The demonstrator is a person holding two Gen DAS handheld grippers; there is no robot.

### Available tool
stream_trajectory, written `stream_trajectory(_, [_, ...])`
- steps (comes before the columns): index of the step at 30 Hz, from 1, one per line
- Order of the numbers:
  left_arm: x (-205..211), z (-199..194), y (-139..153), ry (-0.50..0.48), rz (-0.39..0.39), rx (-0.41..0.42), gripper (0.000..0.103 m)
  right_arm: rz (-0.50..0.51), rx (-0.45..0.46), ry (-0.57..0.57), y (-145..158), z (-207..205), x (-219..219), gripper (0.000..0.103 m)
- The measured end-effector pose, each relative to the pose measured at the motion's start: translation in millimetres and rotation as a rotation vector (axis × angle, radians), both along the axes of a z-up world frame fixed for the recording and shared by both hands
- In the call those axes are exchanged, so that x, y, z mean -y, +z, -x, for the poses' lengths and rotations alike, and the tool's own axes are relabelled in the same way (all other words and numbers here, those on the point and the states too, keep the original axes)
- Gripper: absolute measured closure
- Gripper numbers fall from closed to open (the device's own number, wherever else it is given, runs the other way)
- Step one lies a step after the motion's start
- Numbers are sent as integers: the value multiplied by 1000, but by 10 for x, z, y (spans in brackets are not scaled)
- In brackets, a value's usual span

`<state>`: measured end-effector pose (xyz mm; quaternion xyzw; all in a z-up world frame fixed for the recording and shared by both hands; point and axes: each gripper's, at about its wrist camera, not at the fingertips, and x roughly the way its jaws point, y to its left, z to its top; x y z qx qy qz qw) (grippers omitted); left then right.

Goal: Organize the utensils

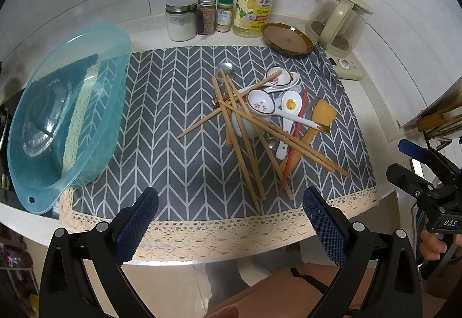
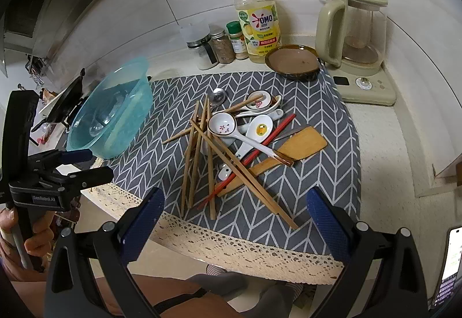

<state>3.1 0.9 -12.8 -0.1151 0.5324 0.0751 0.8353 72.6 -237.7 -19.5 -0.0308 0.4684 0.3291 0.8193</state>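
My left tongs (image 1: 231, 219) hang at the near edge of the counter (image 1: 384, 104), spread wide with nothing between the blue pads. My right tongs (image 2: 235, 221) are the same: wide open, empty, held just off the lace hem of the mat (image 1: 173, 121).

On that grey zigzag mat, right of its middle, the utensils lie in one tangled heap. Wooden chopsticks (image 1: 245, 150) cross each other at the near side of it, some ends pointing toward me. A red chopstick (image 2: 254, 156) runs slantwise through the heap, and a wooden spatula (image 2: 300, 144) lies on the right side with its blade toward the far right. White china spoons (image 1: 260, 102) sit on top, one with a flower print, one with a yellow picture (image 2: 261, 130), and more behind them. A metal spoon (image 1: 225, 69) pokes out at the far end.

At the left edge of the mat a blue plastic basin (image 1: 72, 115) stands tilted.

Farther back, a brown dish (image 1: 287, 39) rests on the far corner of the mat. Along the wall stand three spice jars (image 1: 206, 14), a bottle of dish soap (image 1: 255, 0) and a kettle (image 1: 337, 17) on its base at the right.
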Motion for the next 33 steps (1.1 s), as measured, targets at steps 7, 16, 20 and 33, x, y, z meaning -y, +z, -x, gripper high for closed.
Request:
stream_trajectory(7, [-8, 4, -29, -2, 3, -12, 4, 4, -3, -3, -9, 12, 9, 7])
stream_trajectory(16, [4, 11, -39, 0, 2, -15, 4, 8, -3, -4, -17, 6, 3, 7])
stream_trajectory(20, [14, 30, -48, -2, 5, -16, 4, 5, -3, -12, -14, 2, 11, 7])
stream_trajectory(33, [23, 0, -32, -9, 17, -26, 4, 21, 0, -10, -15, 3, -7, 7])
